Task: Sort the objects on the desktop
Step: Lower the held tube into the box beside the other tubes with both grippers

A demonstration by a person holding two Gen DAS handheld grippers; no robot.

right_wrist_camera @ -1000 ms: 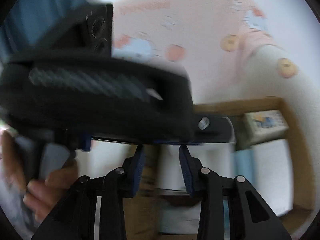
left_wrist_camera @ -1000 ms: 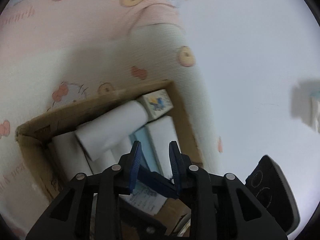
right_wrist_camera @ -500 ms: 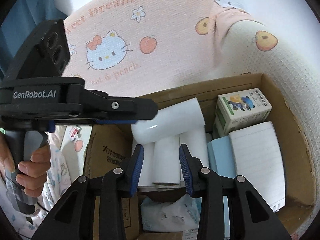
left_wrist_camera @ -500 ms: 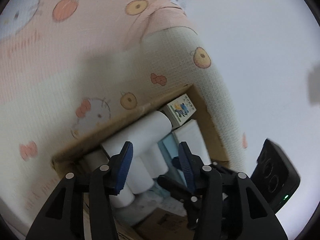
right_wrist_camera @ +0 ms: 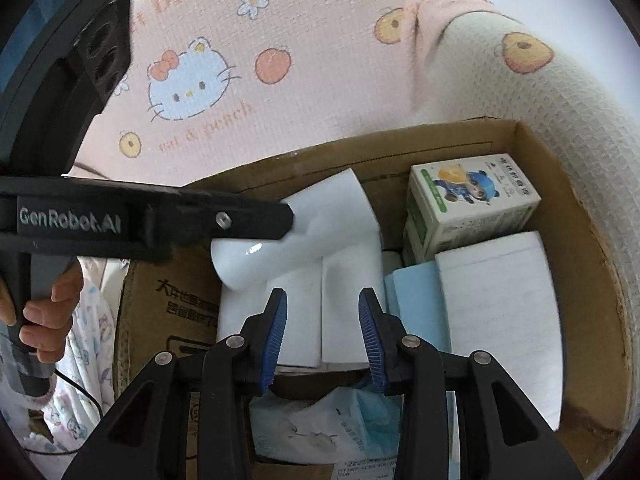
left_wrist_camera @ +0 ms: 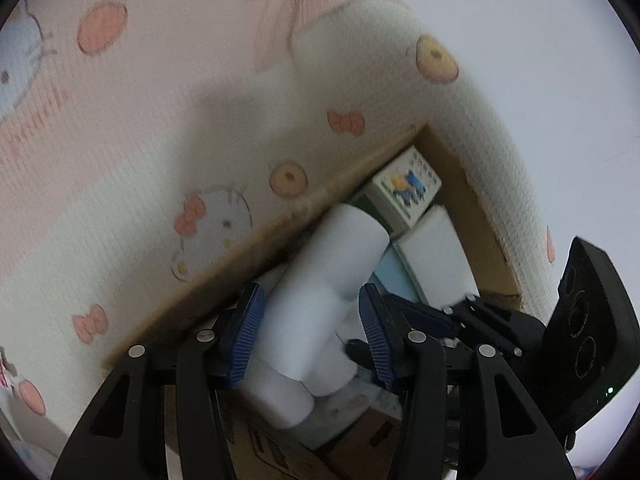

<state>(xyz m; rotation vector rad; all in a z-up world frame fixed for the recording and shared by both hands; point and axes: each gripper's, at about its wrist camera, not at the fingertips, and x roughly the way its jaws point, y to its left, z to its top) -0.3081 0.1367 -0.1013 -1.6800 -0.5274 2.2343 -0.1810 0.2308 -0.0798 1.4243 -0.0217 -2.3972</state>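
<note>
A white cup (right_wrist_camera: 296,232) lies on its side in the cardboard box (right_wrist_camera: 576,216), resting across white rolls (right_wrist_camera: 348,304) at the box's ten o'clock corner in the right wrist view. The left gripper (left_wrist_camera: 310,336) has its jaws apart on either side of the cup; the blue pads (left_wrist_camera: 245,332) stand just beside its wall, and whether they touch it cannot be told. In the right wrist view one finger of that gripper lies across the cup's upper side.

At two o'clock in the box a small printed carton (right_wrist_camera: 472,200) stands against the far wall. Below it lie a white notebook (right_wrist_camera: 500,312) and a pale blue pad (right_wrist_camera: 416,296). At six o'clock sits a soft tissue pack (right_wrist_camera: 320,428).

The right gripper (right_wrist_camera: 322,340) hovers over the rolls, its jaws a narrow way apart with nothing clamped. The box rests on a pink cartoon blanket (right_wrist_camera: 224,80).
</note>
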